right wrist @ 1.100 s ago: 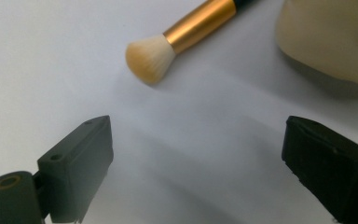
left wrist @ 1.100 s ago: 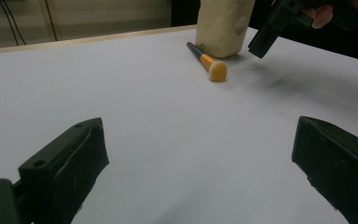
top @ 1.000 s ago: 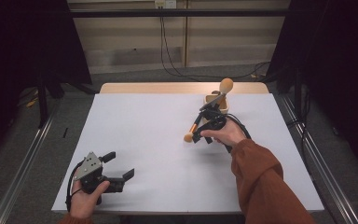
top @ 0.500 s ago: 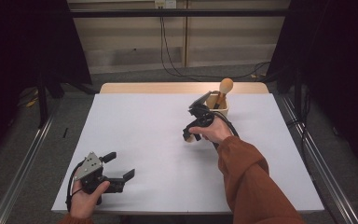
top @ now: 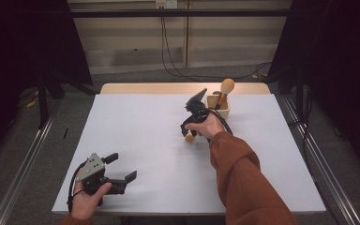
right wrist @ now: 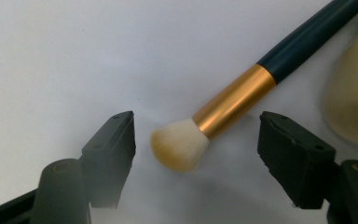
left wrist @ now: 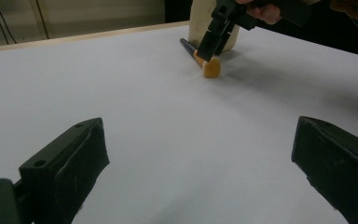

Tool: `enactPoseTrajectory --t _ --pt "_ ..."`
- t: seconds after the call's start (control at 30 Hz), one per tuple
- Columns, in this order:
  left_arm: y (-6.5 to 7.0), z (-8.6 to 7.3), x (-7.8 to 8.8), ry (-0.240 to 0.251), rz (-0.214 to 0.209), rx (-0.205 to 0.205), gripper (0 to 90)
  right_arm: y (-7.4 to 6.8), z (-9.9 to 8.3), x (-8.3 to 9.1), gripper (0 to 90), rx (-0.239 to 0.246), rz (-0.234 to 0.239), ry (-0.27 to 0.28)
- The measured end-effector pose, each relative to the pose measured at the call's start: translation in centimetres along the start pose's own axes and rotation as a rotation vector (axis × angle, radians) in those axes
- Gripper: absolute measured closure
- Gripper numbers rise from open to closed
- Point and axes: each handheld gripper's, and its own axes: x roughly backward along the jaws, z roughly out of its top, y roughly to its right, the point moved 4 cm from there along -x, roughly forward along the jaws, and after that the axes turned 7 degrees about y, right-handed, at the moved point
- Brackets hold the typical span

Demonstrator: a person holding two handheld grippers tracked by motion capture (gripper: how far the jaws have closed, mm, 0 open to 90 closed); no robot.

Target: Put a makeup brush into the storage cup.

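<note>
Closing on the makeup brush

Straddling the brush [right wrist: 223,116], the right gripper [right wrist: 193,142] has its jaws part open and just been closing; the pads do not yet press on anything. Between the jaws lie the soft bristle head and the start of the gold metal collar. The dark handle runs out past the right jaw toward a pale cup [right wrist: 354,102], which stands just beyond that jaw.

Handling, as a judgement: the brush looks light and stiff along the handle, and its lacquered handle may be slippery. The bristles are soft and would splay or slip under the pads. Take hold on the gold collar or the handle just behind it, not on the tuft.

The left gripper [left wrist: 200,163] rests well apart from the work, jaws wide with nothing between them.

In the high view, the cup [top: 218,108] holds a second, round-headed brush [top: 225,89] upright. The table [top: 136,122] is flat, white and matt. Dark curtains flank it, with a grey floor and a pale wall behind.
</note>
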Motion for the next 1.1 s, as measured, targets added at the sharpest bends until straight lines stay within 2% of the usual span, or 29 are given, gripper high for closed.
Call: enactPoseTrajectory --t 0.2,0.27,0.43,0.67,0.8,0.93,1.0,1.1 --pt "0.0 0.0 0.0 -0.001 0.0 -0.002 3.3 0.6 0.2 -0.7 31.9 -0.041 -0.034 -0.012" --pt "0.1 0.0 -0.1 -0.001 -0.002 -0.001 3.3 0.6 0.3 -0.7 40.0 -0.05 -0.042 -0.016" --pt "0.1 0.0 0.0 -0.002 -0.003 -0.001 3.3 0.6 0.4 -0.9 38.4 -0.084 -0.059 -0.021" --pt "0.2 0.0 -0.1 -0.003 -0.006 0.0 3.3 0.3 1.0 -1.1 41.2 -0.143 -0.1 -0.002" --pt "0.2 -0.1 -0.1 -0.004 -0.008 -0.003 3.3 0.4 1.4 -1.4 46.1 -0.198 -0.114 0.009" --pt "0.2 -0.1 -0.1 -0.007 -0.011 -0.006 3.3 0.4 1.5 -1.8 49.5 -0.219 -0.138 0.012" --pt "0.2 -0.1 -0.1 -0.007 -0.011 -0.009 3.3 0.6 1.4 -2.0 55.5 -0.224 -0.16 -0.005" --pt "0.2 -0.1 -0.1 -0.009 -0.011 -0.009 3.3 0.6 1.5 -2.1 57.5 -0.255 -0.172 -0.004"
